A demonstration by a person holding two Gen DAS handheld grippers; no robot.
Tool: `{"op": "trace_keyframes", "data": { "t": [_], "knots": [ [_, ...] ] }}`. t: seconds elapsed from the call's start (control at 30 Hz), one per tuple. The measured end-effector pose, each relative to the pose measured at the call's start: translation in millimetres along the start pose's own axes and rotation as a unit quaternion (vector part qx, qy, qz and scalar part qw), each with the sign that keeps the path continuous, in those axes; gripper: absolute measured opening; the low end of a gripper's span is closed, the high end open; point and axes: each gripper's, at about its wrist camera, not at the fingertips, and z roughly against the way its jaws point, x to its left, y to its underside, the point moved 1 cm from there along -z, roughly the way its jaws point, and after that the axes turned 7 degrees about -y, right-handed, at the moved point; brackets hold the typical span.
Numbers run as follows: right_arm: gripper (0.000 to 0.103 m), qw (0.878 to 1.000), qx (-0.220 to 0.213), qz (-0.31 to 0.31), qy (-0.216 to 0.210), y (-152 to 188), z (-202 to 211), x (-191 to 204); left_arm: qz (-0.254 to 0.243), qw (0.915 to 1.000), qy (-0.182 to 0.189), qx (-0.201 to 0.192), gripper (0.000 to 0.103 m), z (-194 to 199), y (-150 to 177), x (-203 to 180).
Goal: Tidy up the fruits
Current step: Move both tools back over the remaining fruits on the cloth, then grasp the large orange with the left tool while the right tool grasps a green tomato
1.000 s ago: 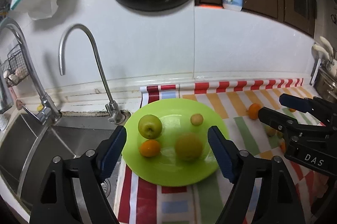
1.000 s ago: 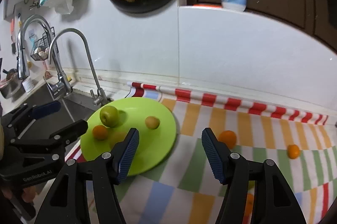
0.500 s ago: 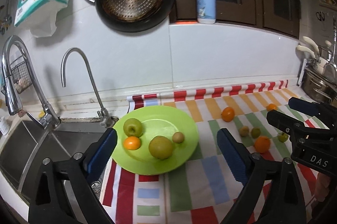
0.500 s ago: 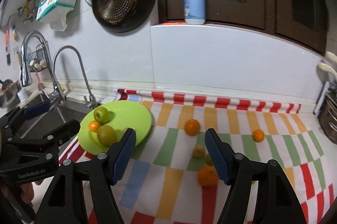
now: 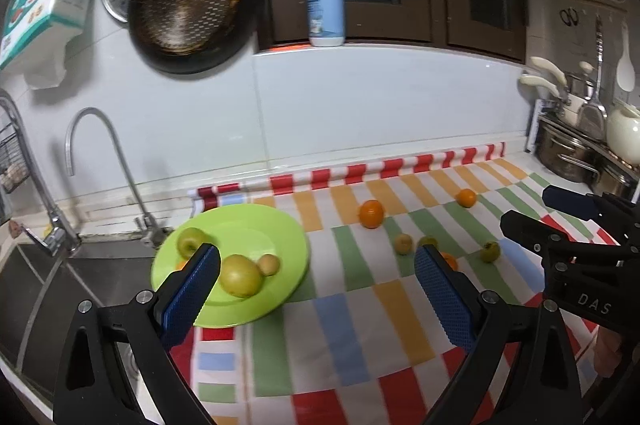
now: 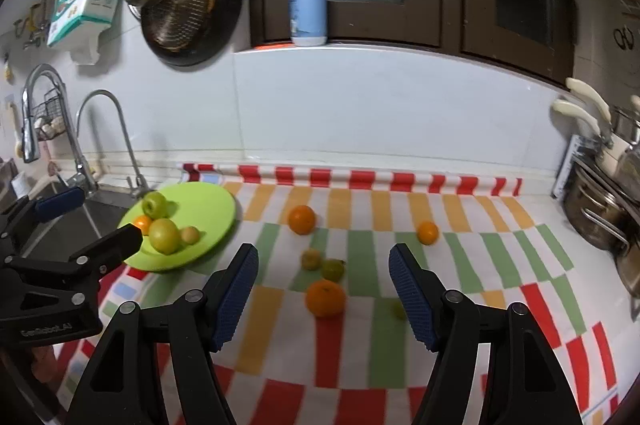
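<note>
Both grippers are hovering with fingers apart and empty: the left gripper (image 5: 316, 265) wide, the right gripper (image 6: 324, 275) narrower. The round lime-green plastic plate (image 6: 212, 209) is holding four fruits beside the steel sink (image 5: 36, 289), while loose oranges (image 6: 302, 219) are lying scattered on the striped checked cloth (image 6: 360, 249). Compared with a second ago, both grippers are sitting farther back, and the left has widened.

The left gripper (image 5: 316, 273) points forward and tilts downward, jaws spread wide with nothing between them. Beside it, the right gripper (image 6: 324, 275) tilts likewise, jaws parted and empty.
</note>
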Motion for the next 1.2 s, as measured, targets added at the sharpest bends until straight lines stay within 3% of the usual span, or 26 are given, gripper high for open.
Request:
{"op": "trace_keyframes", "data": {
  "t": [0.5,0.8,1.2],
  "knots": [
    [0.068,0.999,0.023,-0.005,0.037,16.5,-7.4,-59.4,-0.049,0.9958,0.077,0.007,0.098,-35.6,5.0,-69.3],
    [0.068,0.997,0.067,-0.023,0.031,36.9,-40.1,-85.0,-0.071,0.9906,0.106,0.048,0.084,-71.5,19.9,-96.5],
    [0.055,0.992,0.123,-0.032,0.003,55.2,-86.4,-98.7,-0.085,0.978,0.155,0.111,0.06,-116.3,32.3,-123.3]
  ]
}}
